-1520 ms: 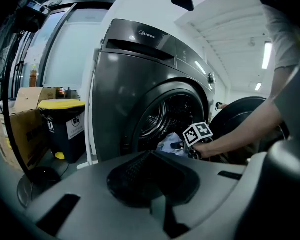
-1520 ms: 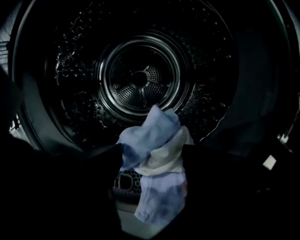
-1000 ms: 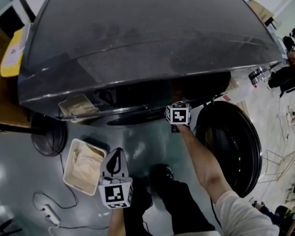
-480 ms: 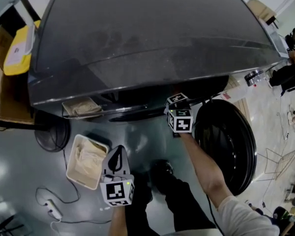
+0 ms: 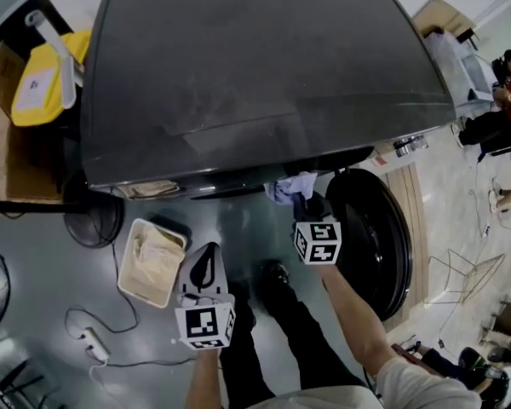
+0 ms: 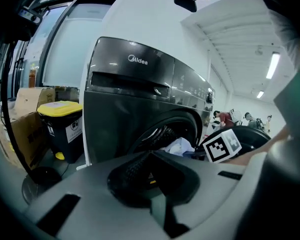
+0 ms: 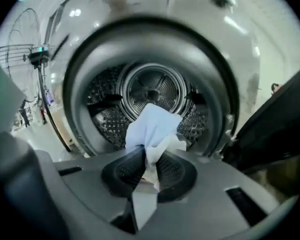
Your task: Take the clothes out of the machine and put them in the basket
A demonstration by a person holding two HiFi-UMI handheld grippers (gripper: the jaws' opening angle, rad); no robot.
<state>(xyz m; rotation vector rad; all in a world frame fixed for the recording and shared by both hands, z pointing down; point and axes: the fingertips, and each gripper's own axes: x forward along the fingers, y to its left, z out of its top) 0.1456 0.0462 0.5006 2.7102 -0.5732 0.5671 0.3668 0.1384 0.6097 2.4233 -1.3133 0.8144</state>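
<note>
Laundry grab
Right tongs [image 7: 146,171], just closed, clamp pale cloth [image 7: 152,129] to draw it from the drum [image 7: 150,91] beyond; left tongs [image 6: 150,176] together, empty.

Head view steeply down over the washing machine [image 5: 264,75]; both tool views near, toward its drum opening [image 7: 150,91].

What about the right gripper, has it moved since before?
Yes. The right gripper backed out of the washing machine toward the person; its jaws just closed on a pale blue cloth.
</note>
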